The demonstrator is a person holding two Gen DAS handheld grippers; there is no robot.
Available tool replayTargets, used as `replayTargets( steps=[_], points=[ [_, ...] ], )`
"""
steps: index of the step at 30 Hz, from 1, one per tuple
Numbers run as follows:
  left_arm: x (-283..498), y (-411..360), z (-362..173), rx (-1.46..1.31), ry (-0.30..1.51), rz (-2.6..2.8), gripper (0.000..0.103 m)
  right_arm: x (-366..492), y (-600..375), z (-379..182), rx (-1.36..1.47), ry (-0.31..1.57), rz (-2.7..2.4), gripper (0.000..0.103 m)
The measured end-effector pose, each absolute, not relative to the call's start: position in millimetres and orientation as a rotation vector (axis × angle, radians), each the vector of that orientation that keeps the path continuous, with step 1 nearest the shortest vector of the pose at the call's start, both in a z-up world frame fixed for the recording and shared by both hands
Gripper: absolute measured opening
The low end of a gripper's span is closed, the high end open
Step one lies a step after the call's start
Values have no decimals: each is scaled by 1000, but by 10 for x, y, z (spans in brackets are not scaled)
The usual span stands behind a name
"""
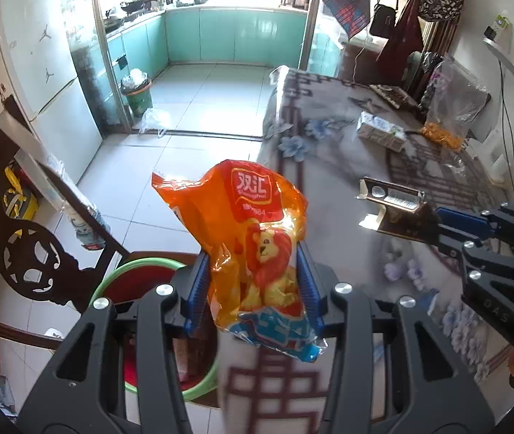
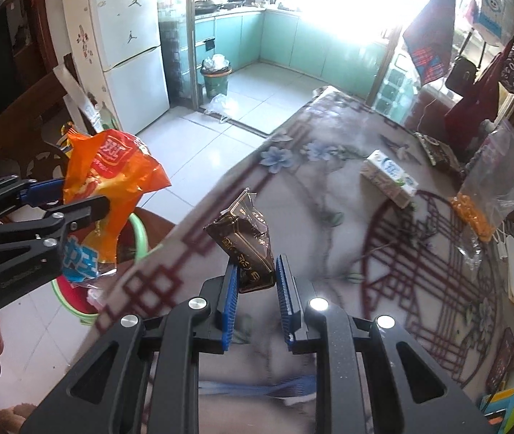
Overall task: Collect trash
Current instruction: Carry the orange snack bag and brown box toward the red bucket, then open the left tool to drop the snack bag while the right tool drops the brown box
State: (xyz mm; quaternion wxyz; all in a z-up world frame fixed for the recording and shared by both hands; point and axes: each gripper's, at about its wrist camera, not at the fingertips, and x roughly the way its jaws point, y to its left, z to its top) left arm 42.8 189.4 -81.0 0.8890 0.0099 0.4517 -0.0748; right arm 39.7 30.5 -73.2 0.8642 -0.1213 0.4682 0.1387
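Trash rides in both tools: the left tool (image 1: 253,282) pinches an orange snack bag (image 1: 246,231) between its blue pads, above the counter (image 1: 329,166) edge and near a green-rimmed basin (image 1: 112,275) on the floor side. The right tool (image 2: 257,278) nips a dark wrapper (image 2: 246,249) by its lower end only, over the patterned counter top.

The wrapper grip looks the weaker one, I judge. It is held at one corner and stands tilted, so a quick swing could let it slip out onto the counter. The snack bag is slick, crinkled film and bulges well above the pads; it may slide or catch on the carved chair (image 1: 32,253) beside it. A milk carton (image 1: 379,132) and a clear bag of orange bits (image 1: 445,123) lie well apart on the counter; reaching across could knock them.
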Motion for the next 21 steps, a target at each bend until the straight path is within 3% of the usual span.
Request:
replayTargets(
  steps=[21],
  points=[
    [417, 2970, -1265, -23, 1046, -7, 43, 483, 1485, -1101, -247, 1109, 513, 19]
  ],
)
